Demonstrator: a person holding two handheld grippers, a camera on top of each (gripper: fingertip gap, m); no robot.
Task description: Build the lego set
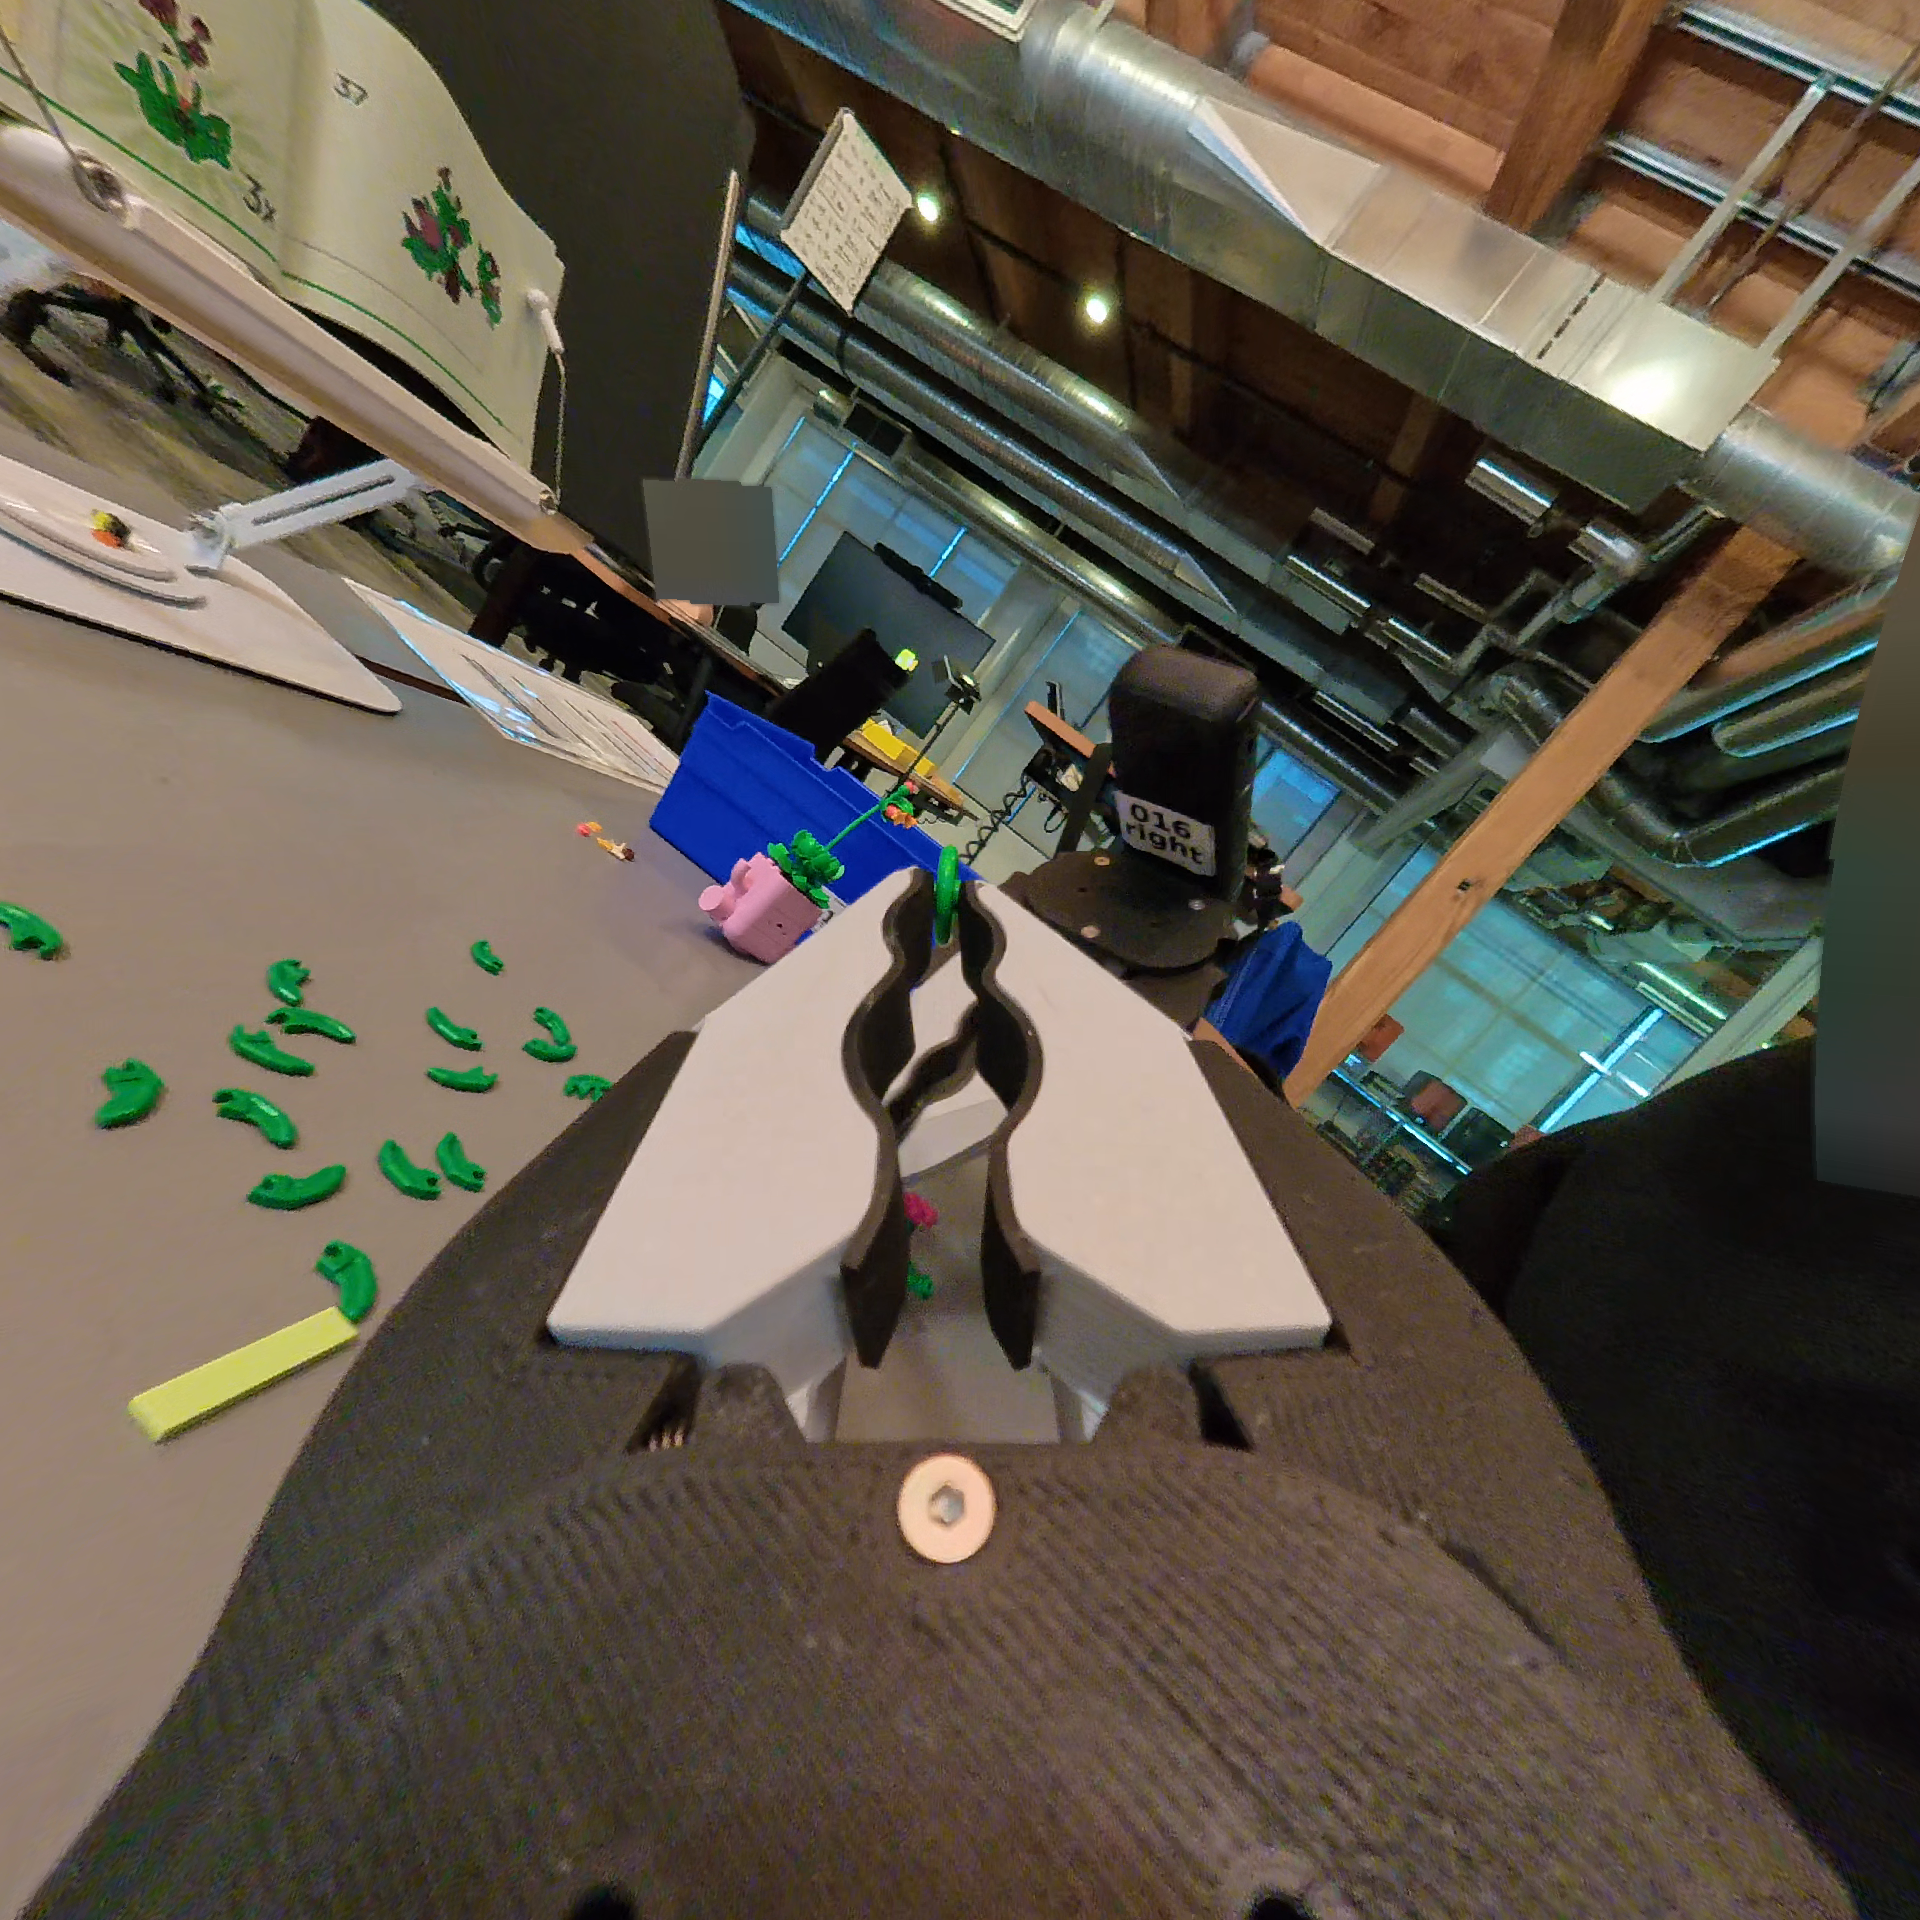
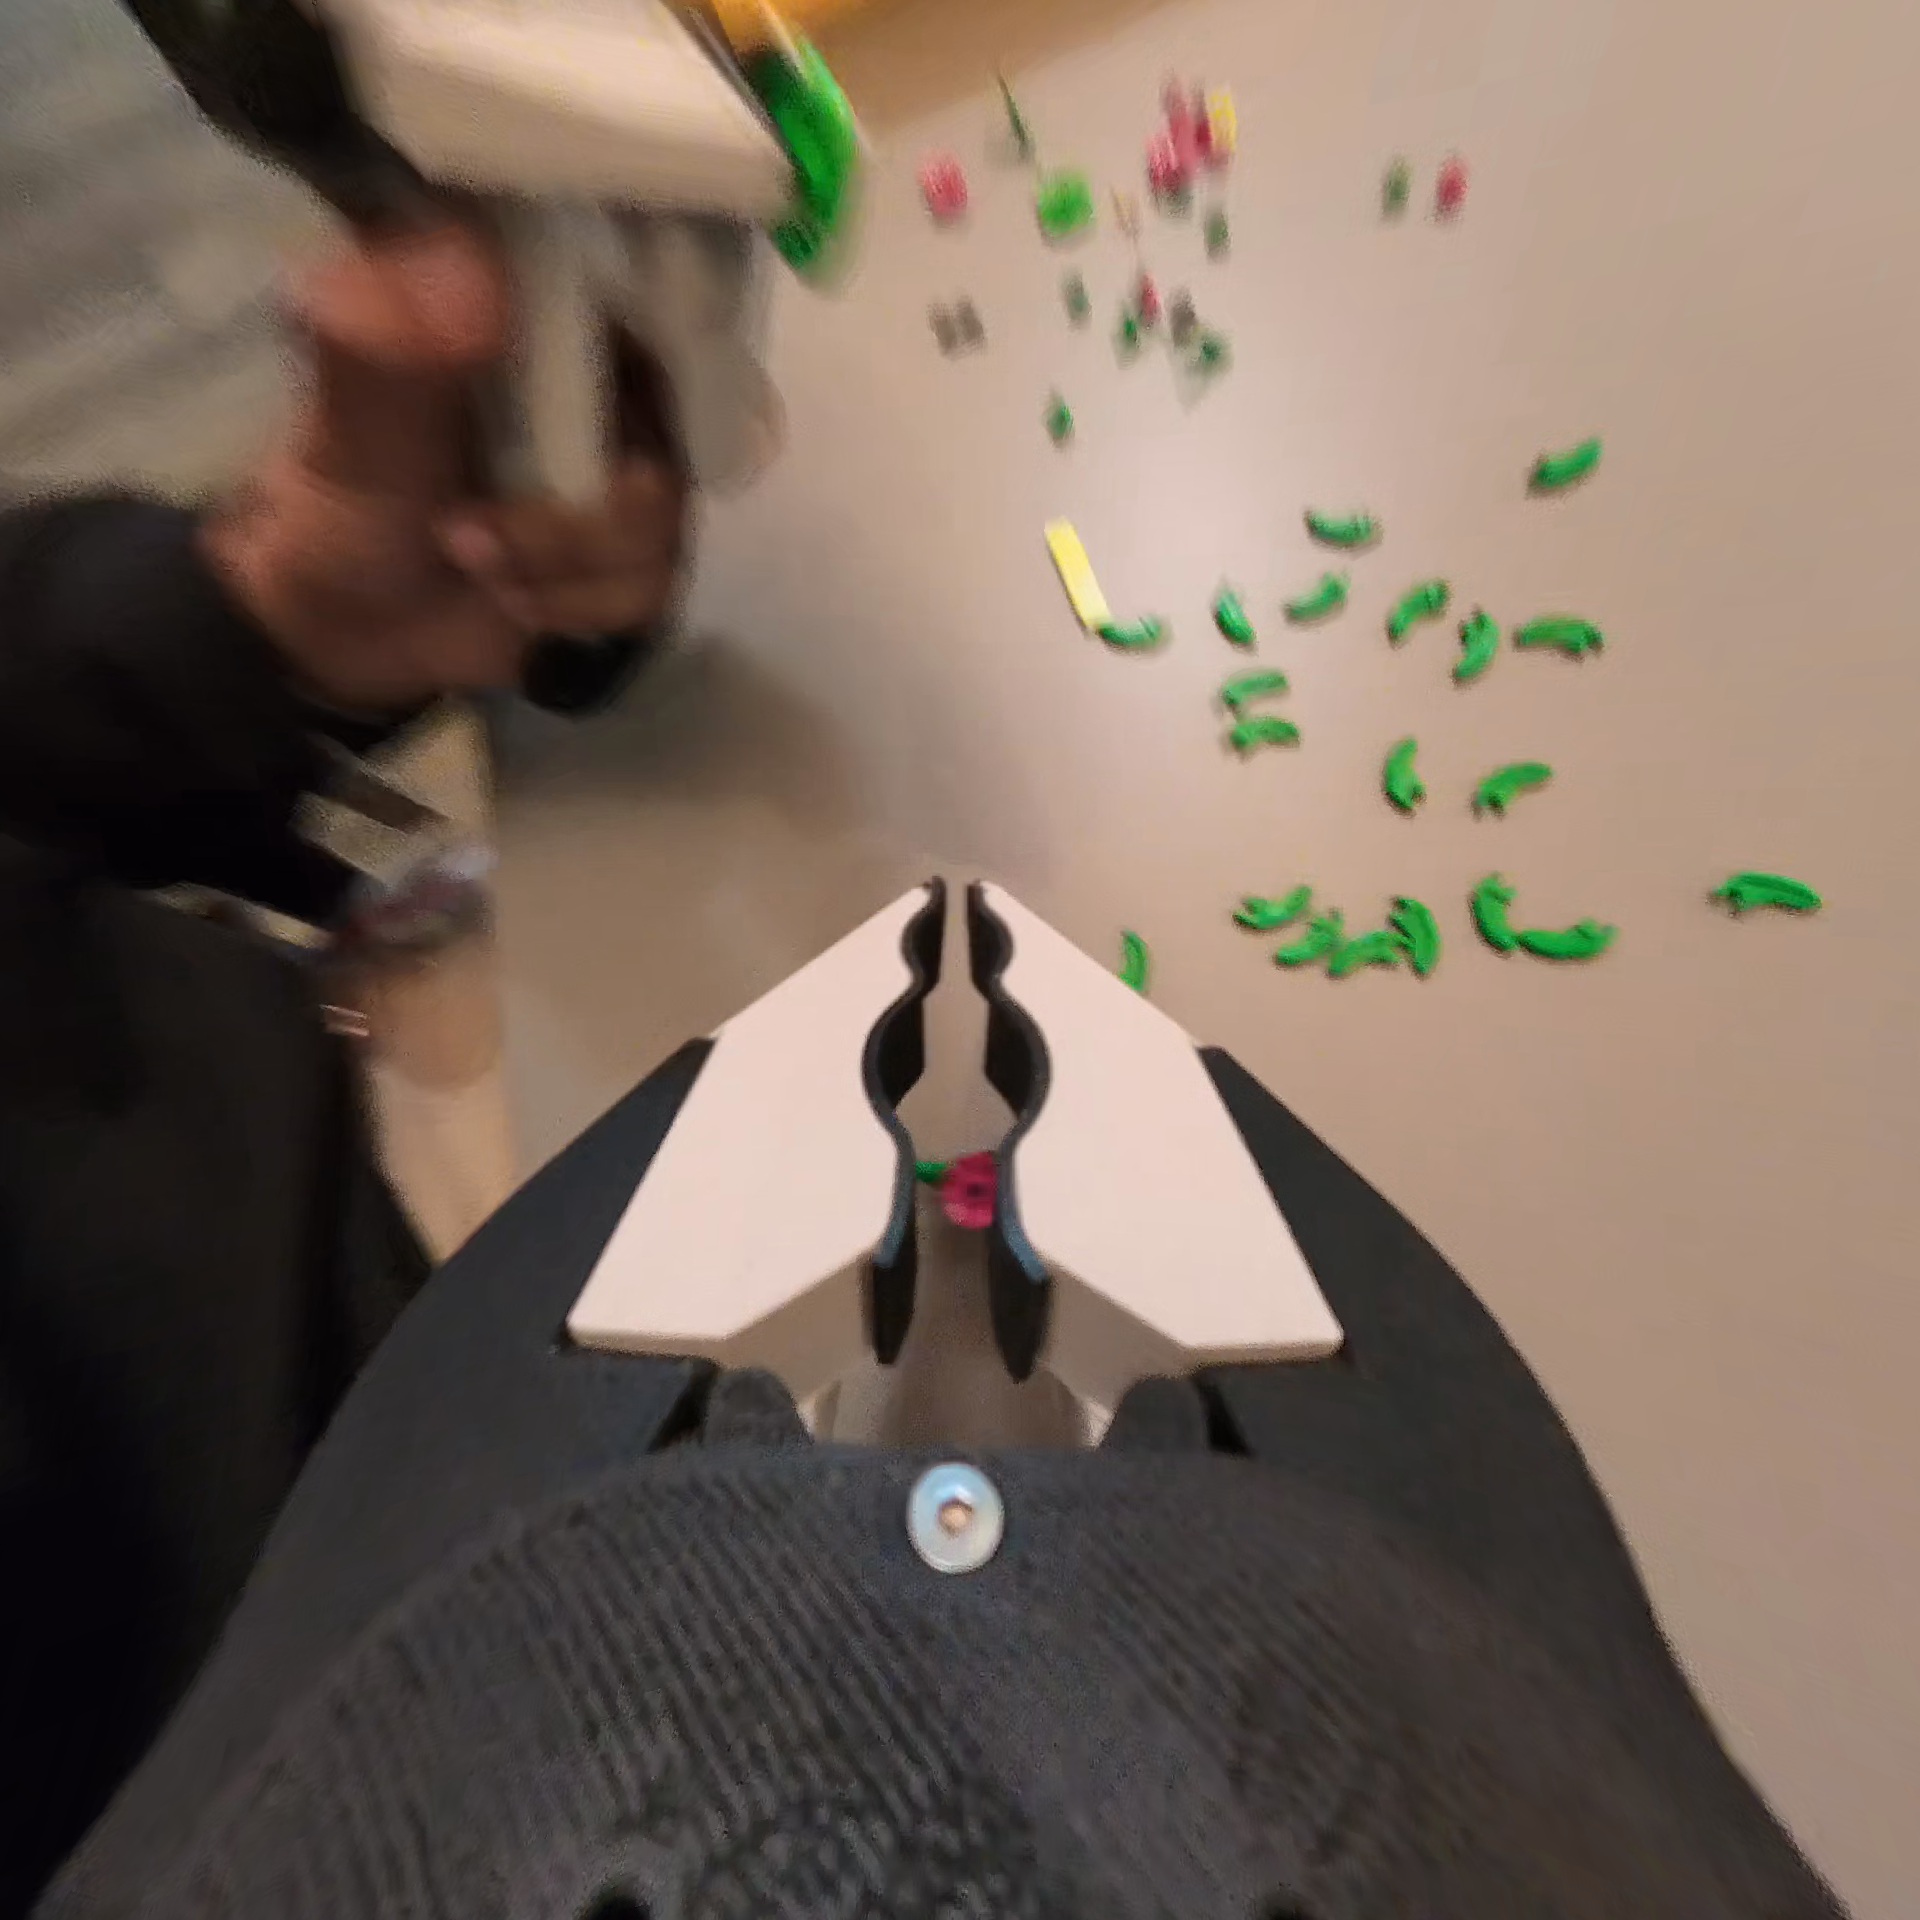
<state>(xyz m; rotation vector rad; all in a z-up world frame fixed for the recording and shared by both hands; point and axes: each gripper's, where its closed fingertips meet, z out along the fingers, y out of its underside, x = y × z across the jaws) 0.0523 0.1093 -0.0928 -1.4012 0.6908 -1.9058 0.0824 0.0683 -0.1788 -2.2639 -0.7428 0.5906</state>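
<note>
My left gripper (image 1: 940,896) is shut on a small green ring-shaped piece (image 1: 945,906) at its tips, held above the grey table (image 1: 260,790). It also shows blurred at the top left of the right wrist view, with the green piece (image 2: 816,166). Beyond it stands a pink pot with a green plant and a thin flower stem (image 1: 774,904). My right gripper (image 2: 954,894) has its tips almost together; a red flower piece with a green stem (image 2: 971,1190) is pinched deeper between the jaws. Its black body (image 1: 1174,790) shows behind the left fingers.
Several green leaf pieces (image 1: 281,1112) and a yellow-green flat tile (image 1: 244,1371) lie on the table to the left. A blue bin (image 1: 748,800), a white board (image 1: 208,623) and an instruction booklet (image 1: 312,156) are at the back. A hand (image 2: 416,520) holds the left gripper. The gap from one gripper's tips to the other's is roughly 10 cm. The yellow-green flat tile (image 1: 244,1371) is about 12 cm from my right fingertips.
</note>
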